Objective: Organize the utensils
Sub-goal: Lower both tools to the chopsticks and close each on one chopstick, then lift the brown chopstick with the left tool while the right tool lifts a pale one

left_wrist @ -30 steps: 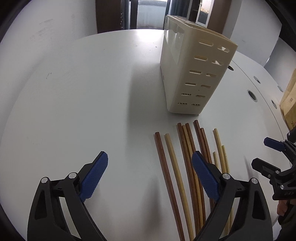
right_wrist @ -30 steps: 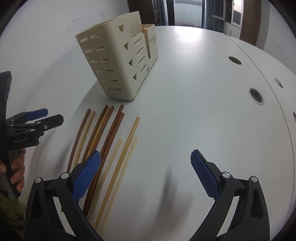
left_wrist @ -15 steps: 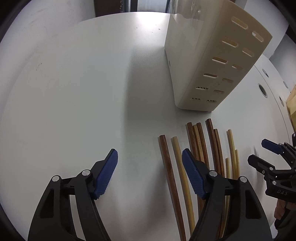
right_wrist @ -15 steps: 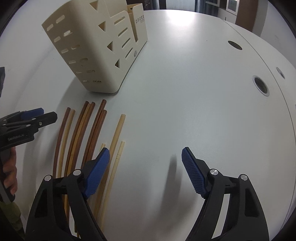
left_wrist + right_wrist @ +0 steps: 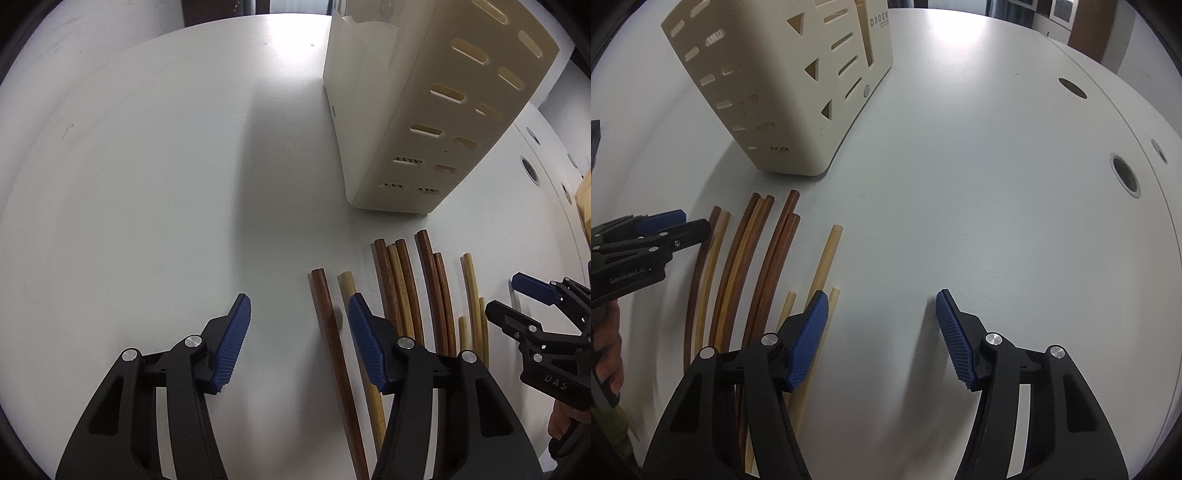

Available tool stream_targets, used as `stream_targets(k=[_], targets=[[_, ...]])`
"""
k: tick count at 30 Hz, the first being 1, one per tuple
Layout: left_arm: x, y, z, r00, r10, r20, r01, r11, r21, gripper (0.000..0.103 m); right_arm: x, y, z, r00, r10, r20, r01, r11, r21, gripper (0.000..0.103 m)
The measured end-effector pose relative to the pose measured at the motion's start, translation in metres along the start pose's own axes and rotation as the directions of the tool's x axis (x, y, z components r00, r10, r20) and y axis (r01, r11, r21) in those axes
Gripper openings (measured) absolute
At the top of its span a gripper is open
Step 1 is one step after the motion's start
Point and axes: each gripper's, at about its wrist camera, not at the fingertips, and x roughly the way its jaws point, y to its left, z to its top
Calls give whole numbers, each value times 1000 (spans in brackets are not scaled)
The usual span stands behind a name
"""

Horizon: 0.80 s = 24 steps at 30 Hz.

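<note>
The chopsticks [image 5: 402,295] lie on the bench [image 5: 147,184], near the holder [image 5: 424,122]. Both the left claw [image 5: 299,332] and the right claw [image 5: 879,328] are closing, empty. Each should straddle one stick before pinching.

chopsticks [image 5: 402,291] in a row on table [image 5: 147,184], utensil holder [image 5: 424,110] just behind them

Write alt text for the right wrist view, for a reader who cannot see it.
The right gripper, its blue-padded jaws closing with nothing between them, hovers over a white table beside a row of dark and light chopsticks. A cream slotted utensil holder stands beyond them, and the left gripper reaches in from the left edge.
</note>
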Motion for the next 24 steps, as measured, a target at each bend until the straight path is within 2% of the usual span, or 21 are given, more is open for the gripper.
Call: stream_targets(k=[8, 11, 13, 15, 16, 20, 24], targets=[[7, -2, 0, 1000, 16, -1, -16, 1000, 0, 50, -2, 18, -11, 997, -73, 2, 73, 996, -49, 57], [6, -4, -1, 1000, 5, -4, -5, 1000, -4, 40, -5, 24, -15, 998, -67, -2, 67, 997, -44, 45], [6, -9, -1, 1000, 18, -9, -18, 1000, 4, 25, -11, 34, -21, 998, -62, -6, 62, 997, -42, 33], [5, -10, -4, 999, 44, -3, -44, 999, 19, 16, -13, 36, -23, 999, -40, -16, 40, 999, -35, 15], [6, -11, -5, 999, 55, 0, -55, 998, 23, 11, -14, 37, -25, 999, -24, -21, 23, 999, -33, 12], [3, -14, -1, 998, 56, 15, -56, 998, 27, 8, -15, 37, -25, 1000, 16, -18, -16, 1000, -12, 6], [4, -15, -2, 998, 47, 28, -48, 999, 21, 7, -19, 26, -24, 999, 48, -10, -47, 999, 20, 5]])
